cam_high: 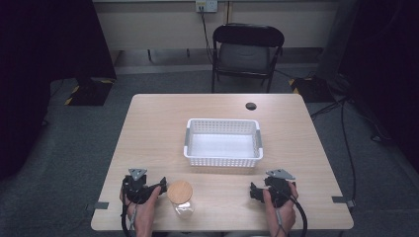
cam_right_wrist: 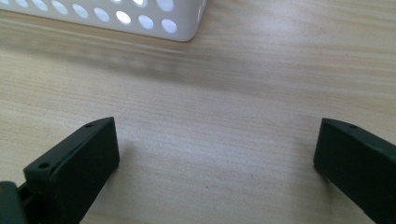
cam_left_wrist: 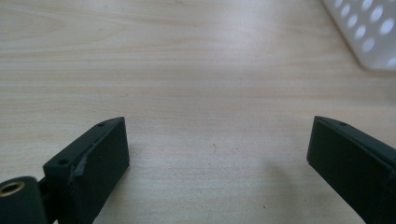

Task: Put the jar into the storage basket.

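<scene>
**Readying to pick up the jar**

Resting low on the worktop (cam_high: pixel 148 118), left hand-held gripper (cam_high: pixel 157 188) spread wide and empty, just beside the cork-lidded jar (cam_high: pixel 180 196). Right hand-held gripper (cam_high: pixel 253 191) likewise released, grasping nothing. Probably still approaching: next, swinging left jaws around the jar, clamping, then lifting toward the white basket (cam_high: pixel 187 139).

Two black handheld grippers, left gripper (cam_high: pixel 161 186) and right gripper (cam_high: pixel 253 190), each topped by a grey three-cornered plate; black cable trailing from each toward the table's near edge; bare forearms, no sleeves visible; blocky matte-black jaws with small screw holes near the top edges; brass-coloured insert at the left gripper's base (cam_left_wrist: pixel 11 187).
</scene>
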Demonstrator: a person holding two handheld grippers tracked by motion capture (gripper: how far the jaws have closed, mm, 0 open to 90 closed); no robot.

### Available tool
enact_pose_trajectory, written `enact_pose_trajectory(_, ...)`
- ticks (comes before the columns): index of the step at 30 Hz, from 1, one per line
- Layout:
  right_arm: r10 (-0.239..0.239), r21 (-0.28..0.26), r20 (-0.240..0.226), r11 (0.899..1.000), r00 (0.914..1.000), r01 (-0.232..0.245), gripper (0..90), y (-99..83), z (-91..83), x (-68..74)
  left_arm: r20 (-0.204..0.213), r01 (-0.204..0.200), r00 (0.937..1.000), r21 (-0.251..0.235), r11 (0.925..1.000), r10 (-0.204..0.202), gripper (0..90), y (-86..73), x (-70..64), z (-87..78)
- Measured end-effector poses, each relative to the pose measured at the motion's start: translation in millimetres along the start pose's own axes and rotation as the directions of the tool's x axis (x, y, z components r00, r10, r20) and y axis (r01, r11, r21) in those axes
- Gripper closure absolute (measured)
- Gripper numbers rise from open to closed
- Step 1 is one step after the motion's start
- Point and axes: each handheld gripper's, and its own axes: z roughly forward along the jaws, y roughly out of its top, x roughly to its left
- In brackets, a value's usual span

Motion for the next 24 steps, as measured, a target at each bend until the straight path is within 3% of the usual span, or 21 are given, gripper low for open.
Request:
enact_pose_trajectory(3,0.0,0.0,0.0,1.0,1.0,0.0,0.0,0.0,0.0,0.0,0.01,0.026,0.9996,-0.021,0.9994,-0.025,5.0,1.7,5.8,-5.0)
enact_pose_trajectory(12,0.0,0.0,0.0,1.0,1.0,0.0,0.0,0.0,0.0,0.0,0.034,0.035,0.9989,-0.05,0.9981,-0.033,5.1,3.0,3.9,-14.0)
enact_pose_trajectory(15,0.0,0.0,0.0,1.0,1.0,0.0,0.0,0.0,0.0,0.0,-0.002,0.034,0.9994,-0.071,0.9969,-0.034,4.7,5.8,1.1,-19.4)
enact_pose_trajectory(20,0.0,0.0,0.0,1.0,1.0,0.0,0.0,0.0,0.0,0.0,-0.006,0.024,0.9997,-0.125,0.9919,-0.025,4.4,10.9,-4.6,-30.3)
enact_pose_trajectory(24,0.0,0.0,0.0,1.0,1.0,0.0,0.0,0.0,0.0,0.0,0.016,0.032,0.9994,-0.132,0.9907,-0.03,4.3,14.0,-2.0,-34.9)
